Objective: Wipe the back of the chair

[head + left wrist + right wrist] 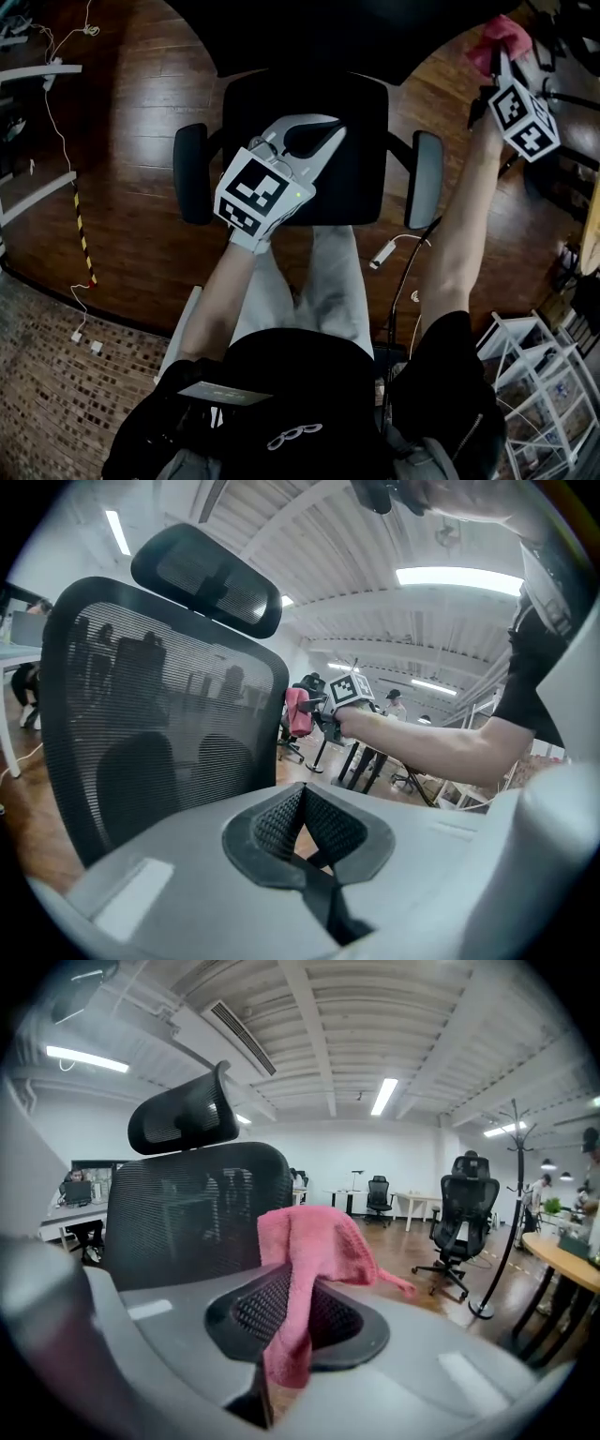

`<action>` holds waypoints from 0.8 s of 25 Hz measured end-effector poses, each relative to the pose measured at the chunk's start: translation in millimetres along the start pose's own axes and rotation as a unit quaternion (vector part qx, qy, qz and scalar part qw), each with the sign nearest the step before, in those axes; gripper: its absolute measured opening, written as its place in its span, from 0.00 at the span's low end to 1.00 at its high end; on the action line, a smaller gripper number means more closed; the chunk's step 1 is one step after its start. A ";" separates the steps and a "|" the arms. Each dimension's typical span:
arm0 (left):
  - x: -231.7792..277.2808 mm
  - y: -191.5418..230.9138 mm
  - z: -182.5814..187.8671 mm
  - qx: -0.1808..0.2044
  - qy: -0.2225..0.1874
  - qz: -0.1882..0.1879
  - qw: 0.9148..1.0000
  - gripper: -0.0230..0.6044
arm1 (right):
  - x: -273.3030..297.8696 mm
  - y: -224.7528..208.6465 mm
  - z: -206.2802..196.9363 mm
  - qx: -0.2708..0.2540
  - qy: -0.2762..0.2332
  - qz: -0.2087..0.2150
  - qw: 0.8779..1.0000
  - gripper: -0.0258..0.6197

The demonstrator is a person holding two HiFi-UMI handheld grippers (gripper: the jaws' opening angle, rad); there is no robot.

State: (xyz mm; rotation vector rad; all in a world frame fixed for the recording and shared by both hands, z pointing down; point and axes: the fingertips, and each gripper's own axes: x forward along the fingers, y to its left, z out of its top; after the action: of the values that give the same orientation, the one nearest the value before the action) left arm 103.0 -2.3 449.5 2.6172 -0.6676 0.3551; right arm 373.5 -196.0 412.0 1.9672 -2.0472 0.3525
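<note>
The right gripper's [295, 1288] fingers are pinched on a pink terry cloth [309, 1241], which bunches above them and hangs in a fold below. The left gripper's [302, 813] fingers are pressed together at the tips with nothing between them. Just beyond each gripper stands the black mesh back of the office chair [159, 724], upright, with its curved black headrest [206, 578] on top; neither the cloth nor either gripper touches it. In the head view the left gripper hangs over the black seat [361, 178] between the two padded armrests [192, 173], while the right one is held out well to the side, above the dark wooden floor [131, 112]. Further office chairs [469, 1204] and a coat stand [511, 1204] stand well behind.
</note>
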 end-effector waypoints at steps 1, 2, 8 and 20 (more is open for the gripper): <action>-2.8 0.8 1.1 -0.002 -0.001 0.002 1.000 0.02 | 2.4 6.3 4.6 -0.008 0.002 0.004 1.000 0.11; -5.4 1.2 2.3 -0.005 -0.002 0.004 1.000 0.02 | 5.9 15.4 8.7 -0.018 0.004 0.011 1.000 0.11; -27.8 3.2 16.2 -0.008 -0.011 0.010 1.000 0.02 | 24.8 97.6 31.2 -0.065 0.011 0.058 0.996 0.11; -95.3 55.7 51.1 -0.019 -0.041 0.064 0.997 0.02 | 62.1 308.1 38.1 -0.142 0.043 0.217 0.965 0.11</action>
State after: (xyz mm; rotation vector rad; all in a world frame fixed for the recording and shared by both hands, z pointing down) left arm 0.9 -31.9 390.4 2.5704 -0.8644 0.2725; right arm 62.4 -254.3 404.5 1.3117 -2.3113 0.2103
